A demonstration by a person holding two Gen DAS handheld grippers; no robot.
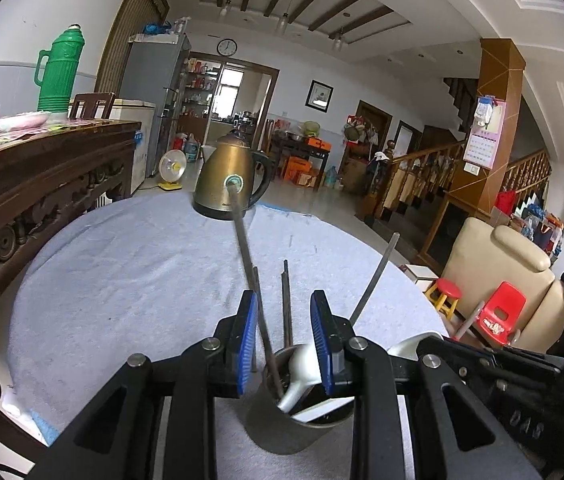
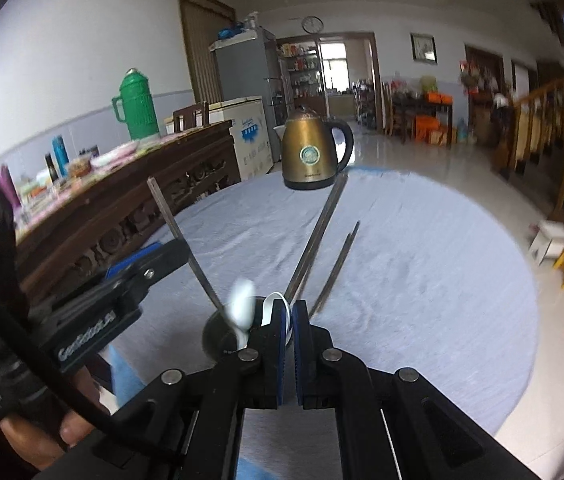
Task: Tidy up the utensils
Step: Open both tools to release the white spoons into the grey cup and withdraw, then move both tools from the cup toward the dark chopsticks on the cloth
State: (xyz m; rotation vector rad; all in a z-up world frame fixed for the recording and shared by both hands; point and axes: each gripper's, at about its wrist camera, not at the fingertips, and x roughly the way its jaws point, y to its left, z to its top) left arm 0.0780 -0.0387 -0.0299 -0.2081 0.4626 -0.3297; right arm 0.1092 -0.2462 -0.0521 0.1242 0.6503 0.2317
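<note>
Little lettering can be read here.
White lettering, roughly "GenRobot.ai", stands on the black body of the left gripper (image 2: 144, 258) at lower left of the right wrist view. The kettle (image 2: 313, 148) bears a round badge and small print, and the calendar (image 1: 483, 136) a number grid, all too small to read.

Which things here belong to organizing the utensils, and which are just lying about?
Job: metal cup; chopsticks; white spoon; left gripper; right gripper.

Lying about: brass kettle; green thermos; red stool.
</note>
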